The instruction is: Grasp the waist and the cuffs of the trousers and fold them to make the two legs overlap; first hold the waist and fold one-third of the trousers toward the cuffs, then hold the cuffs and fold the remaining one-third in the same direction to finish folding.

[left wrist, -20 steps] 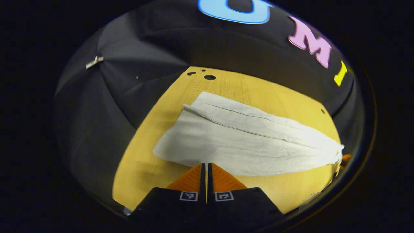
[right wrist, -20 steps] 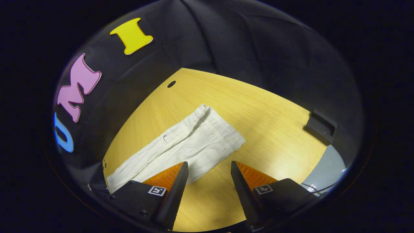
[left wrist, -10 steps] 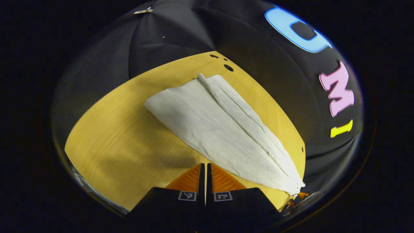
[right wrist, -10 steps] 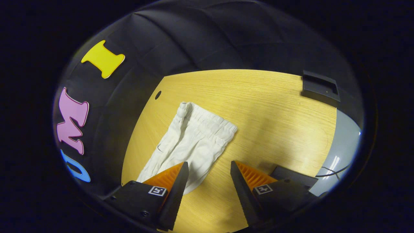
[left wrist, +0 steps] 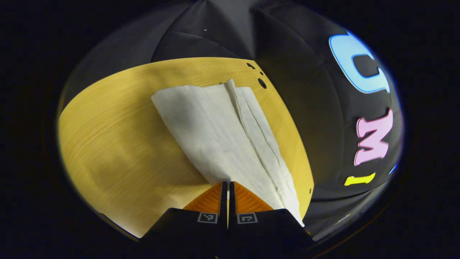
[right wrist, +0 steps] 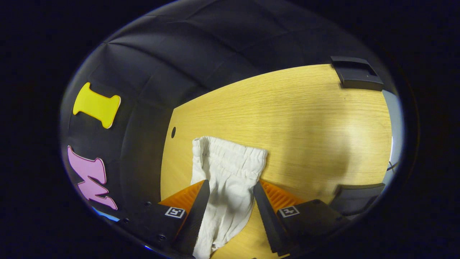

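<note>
Jaws first: the right gripper [right wrist: 230, 189] stands wide apart over the waist end, with cloth showing between its fingers but neither finger pressing on it, while the left gripper [left wrist: 228, 189] has its fingers closed together with nothing between them, its tips at the near edge of the leg cloth.

On the wooden table [right wrist: 305, 118], the white trousers [left wrist: 222, 133] lie flat and lengthwise, the two legs already overlapped — a long seam runs down the upper layer. In the left gripper view the cuffs [left wrist: 201, 93] lie at the far end, near small holes in the tabletop. In the right gripper view the gathered waistband [right wrist: 231, 153] sits just beyond the open fingers.

I judge the fabric thin, light and limp — it will sag and slide, not hold a crease. The bunched elastic waist looks the thickest, surest place to pinch, taking both layers together near a corner.
</note>
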The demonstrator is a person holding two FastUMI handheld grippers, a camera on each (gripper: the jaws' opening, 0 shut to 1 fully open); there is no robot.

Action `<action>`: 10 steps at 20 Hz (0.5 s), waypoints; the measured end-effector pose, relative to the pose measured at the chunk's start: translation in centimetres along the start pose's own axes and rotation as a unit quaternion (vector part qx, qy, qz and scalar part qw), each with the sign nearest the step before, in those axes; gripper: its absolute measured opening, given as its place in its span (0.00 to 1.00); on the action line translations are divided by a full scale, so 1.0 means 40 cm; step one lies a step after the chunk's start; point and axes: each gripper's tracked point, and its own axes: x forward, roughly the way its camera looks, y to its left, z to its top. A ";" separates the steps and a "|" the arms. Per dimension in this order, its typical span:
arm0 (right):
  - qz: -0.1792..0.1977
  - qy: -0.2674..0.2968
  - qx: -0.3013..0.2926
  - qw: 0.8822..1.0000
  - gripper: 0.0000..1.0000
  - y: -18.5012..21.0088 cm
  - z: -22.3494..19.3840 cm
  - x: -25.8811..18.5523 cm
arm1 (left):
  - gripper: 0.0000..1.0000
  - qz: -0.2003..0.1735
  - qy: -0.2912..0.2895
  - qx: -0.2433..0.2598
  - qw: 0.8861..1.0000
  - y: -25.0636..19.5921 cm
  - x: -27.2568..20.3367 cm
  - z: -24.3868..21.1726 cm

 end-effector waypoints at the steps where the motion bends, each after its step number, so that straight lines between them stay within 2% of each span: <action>1: -0.018 0.007 -0.004 1.000 0.68 -0.017 -0.004 0.008 | 0.05 -0.003 -0.002 -0.015 1.000 -0.004 0.007 0.007; 3: -0.027 0.006 0.001 1.000 0.20 -0.026 -0.011 0.014 | 0.05 -0.002 -0.005 -0.045 0.999 0.002 0.032 0.017; 7: -0.023 0.005 -0.023 0.999 0.20 -0.030 -0.013 0.013 | 0.05 -0.015 -0.017 -0.083 0.996 -0.003 0.055 0.022; 8: -0.021 0.006 -0.018 1.000 0.20 -0.029 -0.014 0.013 | 0.05 -0.026 -0.021 -0.098 0.995 -0.010 0.056 0.026; 9: -0.019 0.008 -0.013 1.000 0.20 -0.029 -0.014 0.012 | 0.10 -0.048 -0.028 -0.116 0.992 -0.028 0.054 0.038; 10: -0.017 0.011 -0.011 1.000 0.20 -0.027 -0.014 0.010 | 0.05 -0.077 -0.038 -0.135 0.987 -0.058 0.053 0.058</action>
